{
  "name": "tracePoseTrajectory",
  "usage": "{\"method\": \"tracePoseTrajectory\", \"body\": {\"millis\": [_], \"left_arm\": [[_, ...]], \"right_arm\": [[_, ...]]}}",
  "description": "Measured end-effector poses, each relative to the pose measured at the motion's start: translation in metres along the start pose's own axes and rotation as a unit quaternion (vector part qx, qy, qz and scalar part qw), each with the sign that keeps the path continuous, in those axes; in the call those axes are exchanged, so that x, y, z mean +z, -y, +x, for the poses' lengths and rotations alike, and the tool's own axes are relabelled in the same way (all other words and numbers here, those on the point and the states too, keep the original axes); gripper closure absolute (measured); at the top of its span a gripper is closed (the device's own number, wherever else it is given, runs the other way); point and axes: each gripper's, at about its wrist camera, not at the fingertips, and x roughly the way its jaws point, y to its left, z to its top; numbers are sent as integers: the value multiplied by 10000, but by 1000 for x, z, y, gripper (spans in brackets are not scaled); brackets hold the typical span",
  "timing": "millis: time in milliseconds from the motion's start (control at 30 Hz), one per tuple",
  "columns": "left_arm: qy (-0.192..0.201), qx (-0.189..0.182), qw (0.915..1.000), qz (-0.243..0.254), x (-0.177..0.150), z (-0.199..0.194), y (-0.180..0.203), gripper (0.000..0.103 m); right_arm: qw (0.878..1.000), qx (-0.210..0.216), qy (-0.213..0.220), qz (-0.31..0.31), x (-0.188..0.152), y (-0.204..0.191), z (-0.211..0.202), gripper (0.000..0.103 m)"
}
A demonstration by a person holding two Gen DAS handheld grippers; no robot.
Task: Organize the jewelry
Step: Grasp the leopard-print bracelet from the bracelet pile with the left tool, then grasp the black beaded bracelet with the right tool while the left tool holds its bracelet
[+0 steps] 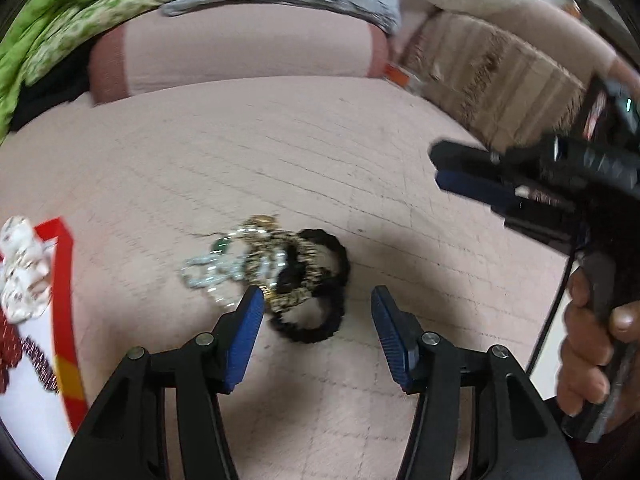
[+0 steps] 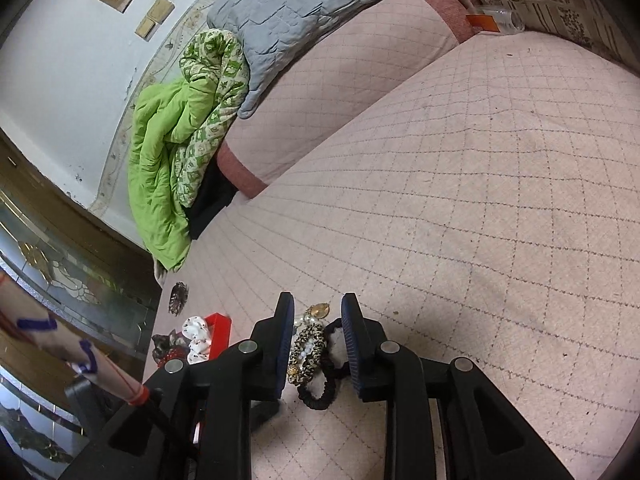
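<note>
My left claw (image 1: 318, 322) sits lowest and nearest, its blue pads spread wide and holding nothing; the jewelry pile (image 1: 264, 268) lies just ahead of it, closer to the left pad. The black scrunchie (image 1: 316, 312) curls between the pads' tips, tangled with a leopard-print band (image 1: 296, 276) and silver chain (image 1: 208, 270). I judge the pile is heaped loose so either claw can pick from it. My right claw (image 2: 316, 344) hangs above the same heap, parted about halfway, empty. Left of both claws a red-edged box (image 1: 64, 280) already holds a white scrunchie (image 1: 22, 268), likely the sorting spot. Everything rests on a pink quilted bedspread (image 2: 480, 200); a green blanket (image 2: 168, 152) and grey pillow (image 2: 304, 4) lie far ahead against the wall.
</note>
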Motion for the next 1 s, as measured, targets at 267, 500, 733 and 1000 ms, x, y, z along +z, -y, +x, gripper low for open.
{"method": "tracePoseTrajectory", "body": {"millis": [267,500,733,1000], "left_arm": [[-230,329,9991,147,6,33,1,93],[97,283,9995,-121,3,10,-10,95],[524,436,9972,-323,-3,-35,-26,95],[671,447,9955,-494,-21,-58,-42,95]], "right_arm": [[9999,63,-86,4,1,3,2,75],[9997,71,-222,-61,1,1,7,72],[9938,-131,-947,-574,-23,-16,35,66],[9840,-430,-1561,-748,-51,-15,67,67]]}}
